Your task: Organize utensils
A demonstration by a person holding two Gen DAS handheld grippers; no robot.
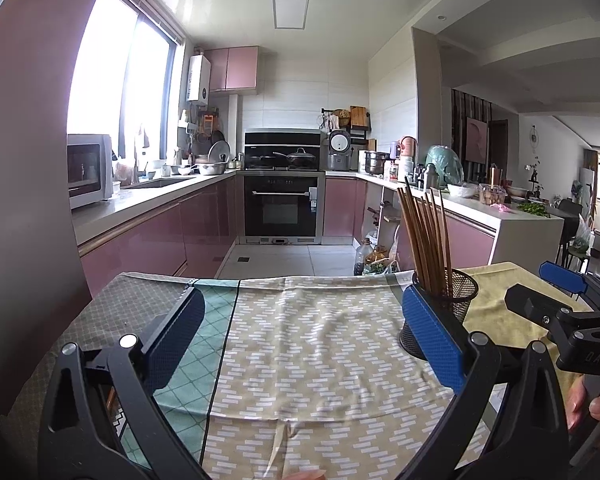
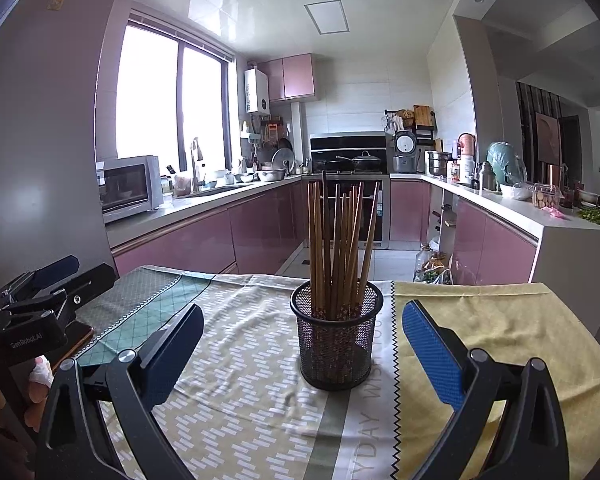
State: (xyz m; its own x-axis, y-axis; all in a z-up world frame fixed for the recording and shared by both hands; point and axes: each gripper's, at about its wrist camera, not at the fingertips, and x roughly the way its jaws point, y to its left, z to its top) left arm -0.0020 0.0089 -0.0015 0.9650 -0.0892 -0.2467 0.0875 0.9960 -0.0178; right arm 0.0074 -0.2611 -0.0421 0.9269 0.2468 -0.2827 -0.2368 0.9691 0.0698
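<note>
On the cloth-covered worktop point(image 2: 500, 320): chopsticks point(image 2: 340, 248) gathered upright in a mesh cup point(image 2: 336, 344).
Left tongs point(image 1: 304, 340) and right tongs point(image 2: 302, 344) both spread, empty, flanking the cup; no loose utensils visible, so sorting appears finished.

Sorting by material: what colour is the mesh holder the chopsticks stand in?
Black; the mesh holder shows best in the right wrist view.

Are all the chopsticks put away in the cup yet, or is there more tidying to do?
Looks nearly finished. Done: the brown wooden chopsticks stand together in the black wire-mesh cup on the patterned tablecloth. In hand: nothing; the left gripper and right gripper are both open and empty. Left: I see no loose utensils on the cloth, though the views don't show the whole table.
</note>
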